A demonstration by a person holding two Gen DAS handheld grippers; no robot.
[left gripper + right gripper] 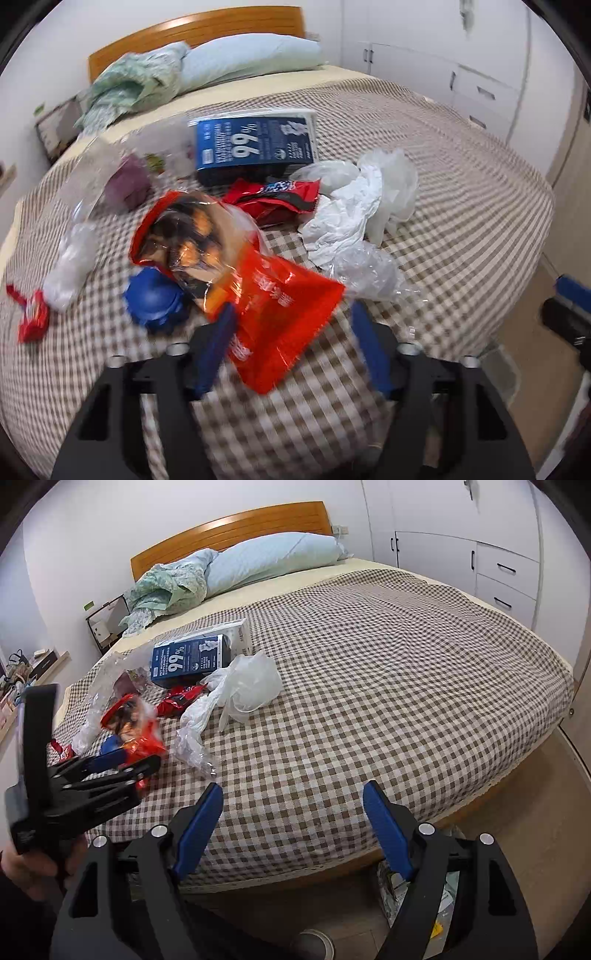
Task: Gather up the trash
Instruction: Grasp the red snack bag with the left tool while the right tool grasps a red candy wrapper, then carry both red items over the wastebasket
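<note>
Checkered bedspread point(461, 229), orange snack bag point(258, 295) lying diagonally between parted left hand-held gripper point(291, 317)

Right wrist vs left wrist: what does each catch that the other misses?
Right wrist only: the left gripper seen from outside at the orange snack bag, and floor below the bed edge. Left wrist only: the blue cap in full and a small red wrapper. Both: the blue box, the white plastic bag, the pillow.
</note>
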